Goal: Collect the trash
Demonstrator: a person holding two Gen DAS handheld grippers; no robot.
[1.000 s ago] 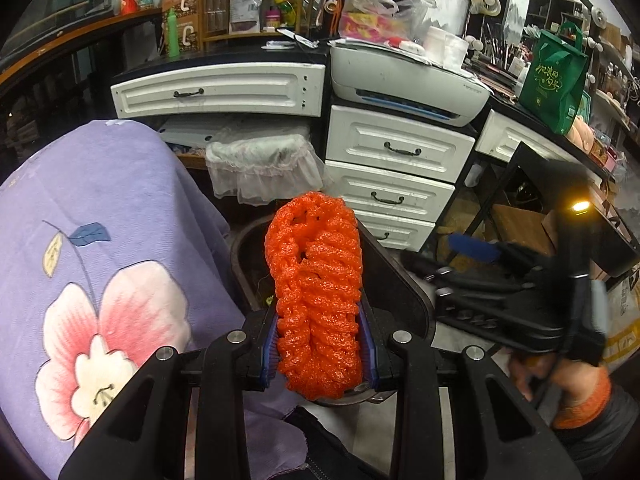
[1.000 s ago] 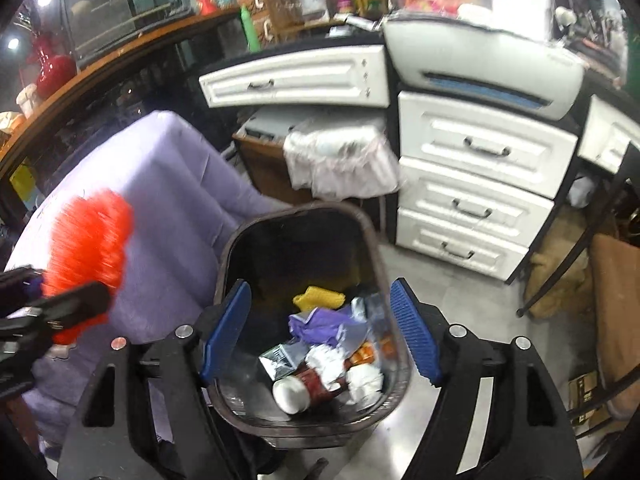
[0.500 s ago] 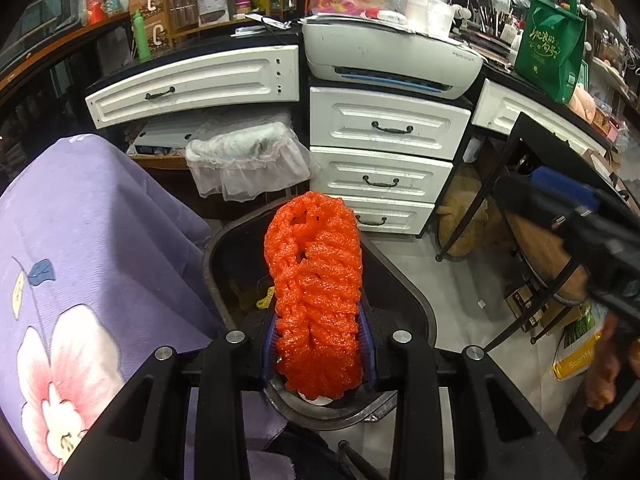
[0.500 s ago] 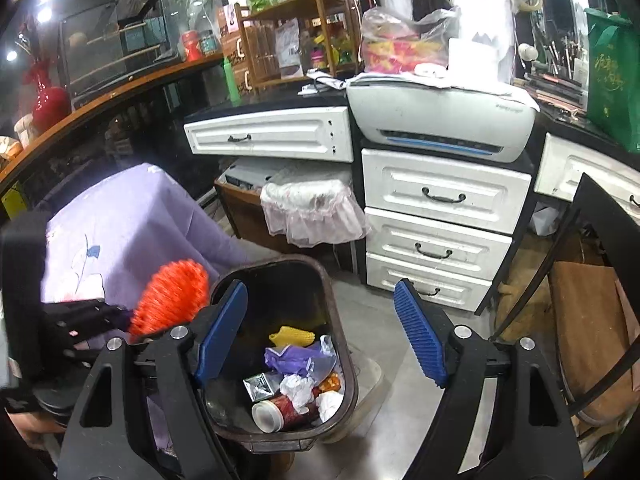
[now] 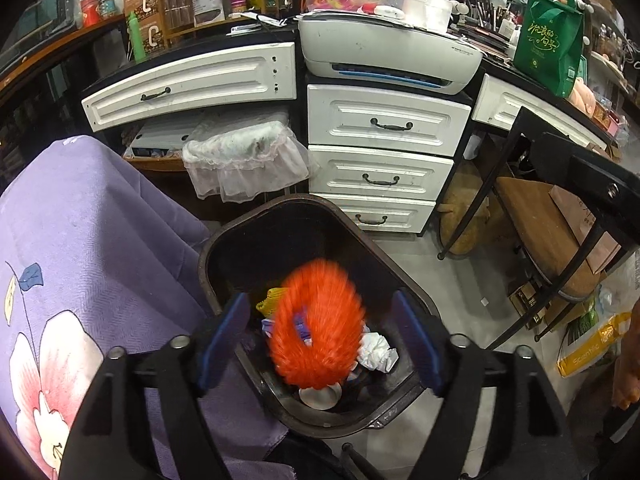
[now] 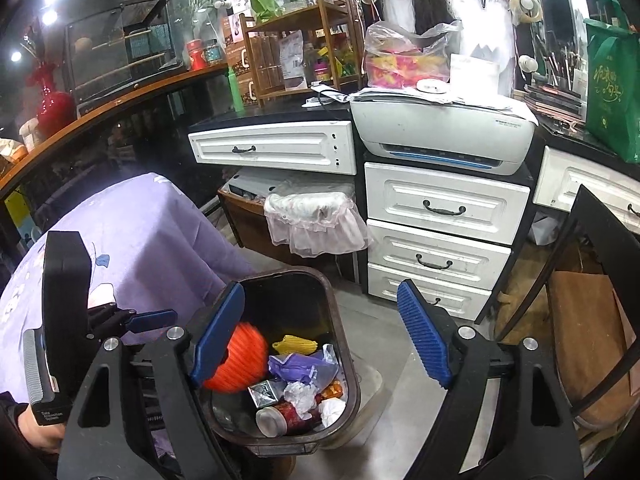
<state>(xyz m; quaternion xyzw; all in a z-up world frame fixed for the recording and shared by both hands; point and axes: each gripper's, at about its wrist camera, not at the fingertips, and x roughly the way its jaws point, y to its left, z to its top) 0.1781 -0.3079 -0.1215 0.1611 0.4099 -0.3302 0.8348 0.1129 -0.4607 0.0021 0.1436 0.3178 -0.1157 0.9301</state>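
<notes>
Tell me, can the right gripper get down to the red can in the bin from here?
Probably yes. The right gripper is open above the bin, and the red can lies exposed on top of the trash, though the orange foam net is dropping in nearby.

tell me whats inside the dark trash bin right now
Inside the bin: orange foam net, yellow net, purple bag, crumpled tissue, red can, silver wrapper. Anything beneath is covered.
</notes>
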